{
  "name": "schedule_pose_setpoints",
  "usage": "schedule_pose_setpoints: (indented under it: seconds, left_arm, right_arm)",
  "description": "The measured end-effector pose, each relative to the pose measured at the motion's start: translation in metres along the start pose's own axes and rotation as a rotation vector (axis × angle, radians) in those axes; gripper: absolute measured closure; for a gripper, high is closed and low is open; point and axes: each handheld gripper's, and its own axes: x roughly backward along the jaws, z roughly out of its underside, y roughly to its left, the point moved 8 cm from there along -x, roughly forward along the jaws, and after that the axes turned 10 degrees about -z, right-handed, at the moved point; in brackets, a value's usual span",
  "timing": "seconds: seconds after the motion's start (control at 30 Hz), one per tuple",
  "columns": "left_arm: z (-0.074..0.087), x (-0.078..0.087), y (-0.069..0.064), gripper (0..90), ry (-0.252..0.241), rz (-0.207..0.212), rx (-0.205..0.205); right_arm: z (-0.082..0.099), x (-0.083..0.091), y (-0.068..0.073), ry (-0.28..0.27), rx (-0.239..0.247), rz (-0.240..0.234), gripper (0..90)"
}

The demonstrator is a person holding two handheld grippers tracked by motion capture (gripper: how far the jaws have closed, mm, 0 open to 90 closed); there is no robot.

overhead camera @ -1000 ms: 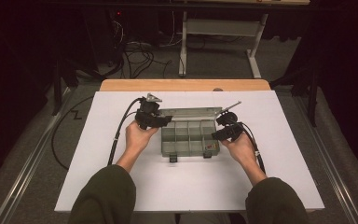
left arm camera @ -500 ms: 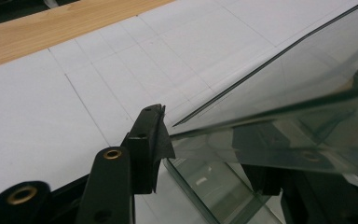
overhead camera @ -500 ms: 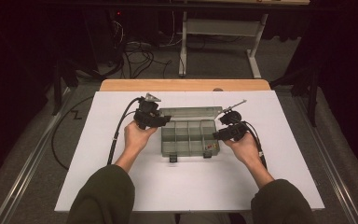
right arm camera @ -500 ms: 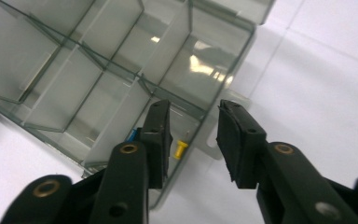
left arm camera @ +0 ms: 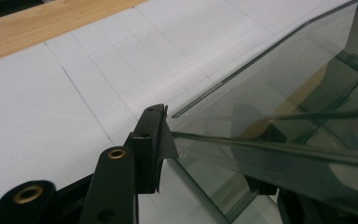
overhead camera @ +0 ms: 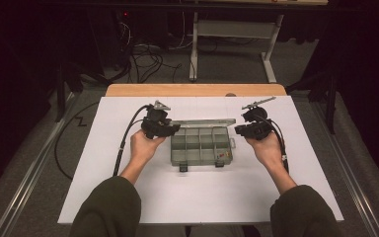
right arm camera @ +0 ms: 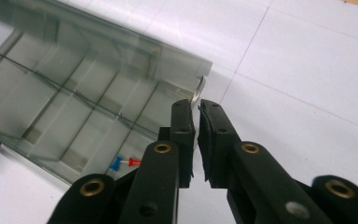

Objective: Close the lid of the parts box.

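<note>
Organizer box [overhead camera: 200,146] sits mid-tabletop [overhead camera: 128,197], long axis running left–right across my front, latches [overhead camera: 183,168] on the near edge, hinge on the far edge. Clear lid [overhead camera: 203,122] is up, standing off the far edge.

My left claw [overhead camera: 170,129] is at the box's left end, far corner. In the left gripper view its one visible jaw sits against the lid's corner [left arm camera: 177,114]; the other jaw is cut off, so I cannot tell whether the pads press on the lid or only prop it. Jaws have just been closing a little.

My right claw [overhead camera: 241,129] hangs just off the box's right end, near the small side handle [overhead camera: 232,143]. In the right gripper view its jaws [right arm camera: 196,140] have just snapped together, nearly touching, nothing between the pads. The lid's right corner [right arm camera: 200,88] lies straight ahead of the tips, just past them. Judgement: that is the relation that matters. The lid lies forward of the right claw and inward, toward the box; the left claw is the nearer one to it and carries it for now.

Hard to read:
- lid is transparent, its far edge blurs into the tabletop sheet
- two small pins, blue [right arm camera: 115,163] and red [right arm camera: 134,162], in the near right compartment; other compartments look bare, not certain
- left claw's lower jaw out of frame
</note>
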Motion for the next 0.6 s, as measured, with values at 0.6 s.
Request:
schedule_pose_setpoints:
  seconds: [0.6]
  left_arm:
    - [0.008, -0.003, 0.002, 55.4, -0.005, -0.019, -0.033]
  right_arm:
    - [-0.011, 0.003, 0.001, -0.007, -0.006, 0.004, 87.1]
